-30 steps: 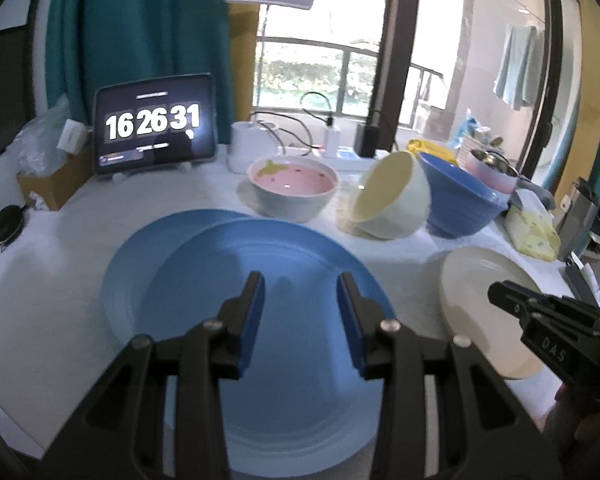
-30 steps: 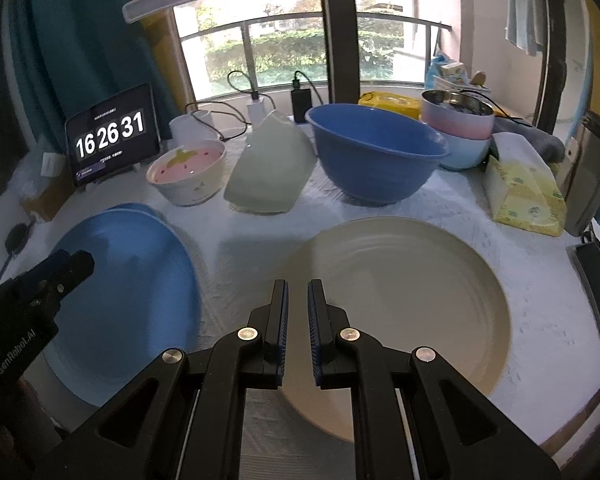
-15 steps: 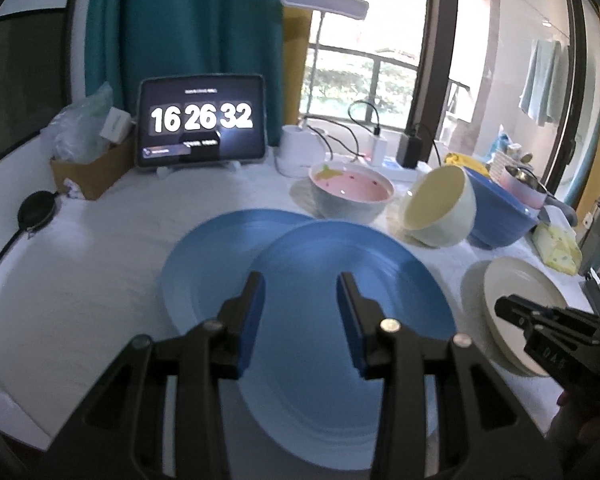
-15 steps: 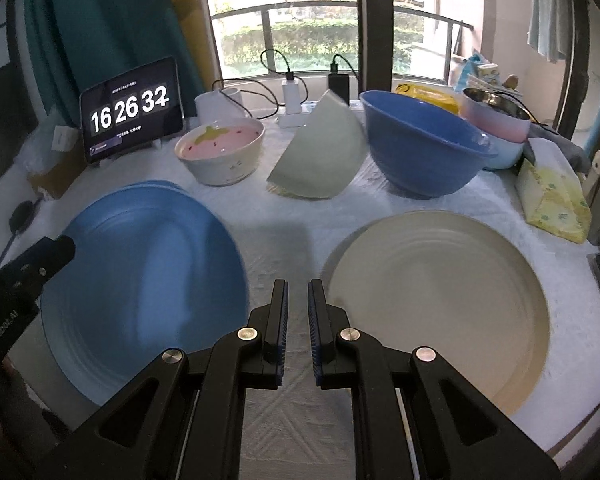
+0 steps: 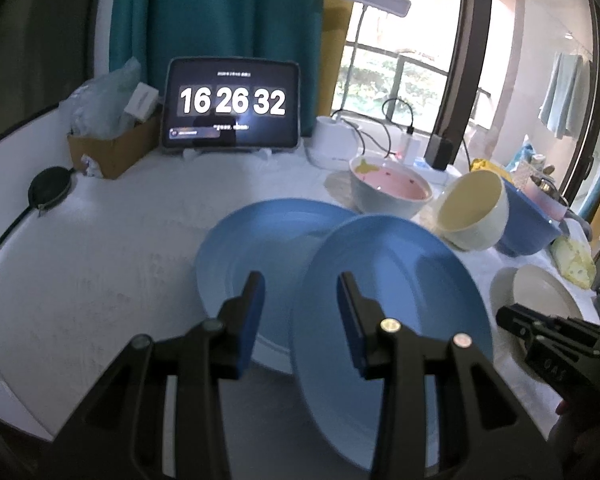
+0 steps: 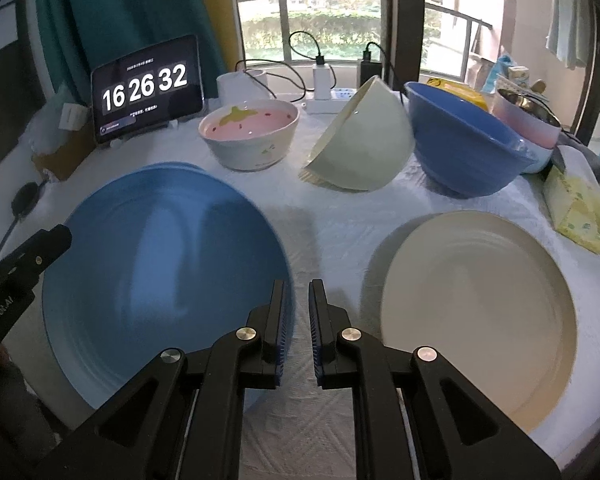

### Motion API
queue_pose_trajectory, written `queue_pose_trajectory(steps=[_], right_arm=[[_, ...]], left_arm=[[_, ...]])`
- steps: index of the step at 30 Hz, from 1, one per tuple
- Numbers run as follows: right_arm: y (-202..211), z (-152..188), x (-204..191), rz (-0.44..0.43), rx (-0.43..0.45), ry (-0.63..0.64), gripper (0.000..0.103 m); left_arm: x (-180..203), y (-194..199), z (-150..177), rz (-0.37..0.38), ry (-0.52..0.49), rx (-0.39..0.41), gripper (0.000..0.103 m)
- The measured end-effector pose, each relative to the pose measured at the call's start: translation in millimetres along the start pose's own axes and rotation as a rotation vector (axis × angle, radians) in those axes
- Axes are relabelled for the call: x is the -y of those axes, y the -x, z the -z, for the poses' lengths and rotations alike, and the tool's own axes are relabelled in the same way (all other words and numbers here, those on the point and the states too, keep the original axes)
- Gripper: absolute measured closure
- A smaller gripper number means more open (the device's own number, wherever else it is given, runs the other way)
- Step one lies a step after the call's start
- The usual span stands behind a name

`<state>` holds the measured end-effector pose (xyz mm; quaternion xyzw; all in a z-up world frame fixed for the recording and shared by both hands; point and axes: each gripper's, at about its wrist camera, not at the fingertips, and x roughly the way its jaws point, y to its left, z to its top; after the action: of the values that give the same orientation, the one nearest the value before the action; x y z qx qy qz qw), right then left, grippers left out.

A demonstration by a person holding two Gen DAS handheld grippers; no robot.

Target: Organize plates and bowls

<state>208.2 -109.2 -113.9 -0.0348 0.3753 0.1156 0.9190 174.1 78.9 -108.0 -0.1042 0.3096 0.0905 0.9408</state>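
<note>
Since a second ago, both views have been swung left, and the right gripper (image 6: 297,320), with nothing between its jaws, has just been opened slightly. Two stacked blue plates (image 5: 392,300) lie near left, beside the cream plate (image 6: 480,312): stiff, smooth, breakable, best pinched by the rim. Nothing is held in the half-open left gripper (image 5: 300,312).

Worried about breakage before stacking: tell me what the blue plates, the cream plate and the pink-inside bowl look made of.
Blue plates: matte, no sharp glare, faint moulded rings; probably plastic or melamine.
Cream plate: same dull finish and rings; likely the same.
Pink-inside bowl: glossy, painted motifs, thick rim; looks like glazed ceramic, so more fragile.
</note>
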Motion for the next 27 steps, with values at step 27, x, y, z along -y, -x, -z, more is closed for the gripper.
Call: queue_pose_trajectory(steps=[27], right_arm=[[-20.1,8.2,-5.0,-0.021,-0.068,-0.006,0.087]], left_arm=[[8.6,-18.6,15.4,0.018,-0.053,-0.054,0.079]])
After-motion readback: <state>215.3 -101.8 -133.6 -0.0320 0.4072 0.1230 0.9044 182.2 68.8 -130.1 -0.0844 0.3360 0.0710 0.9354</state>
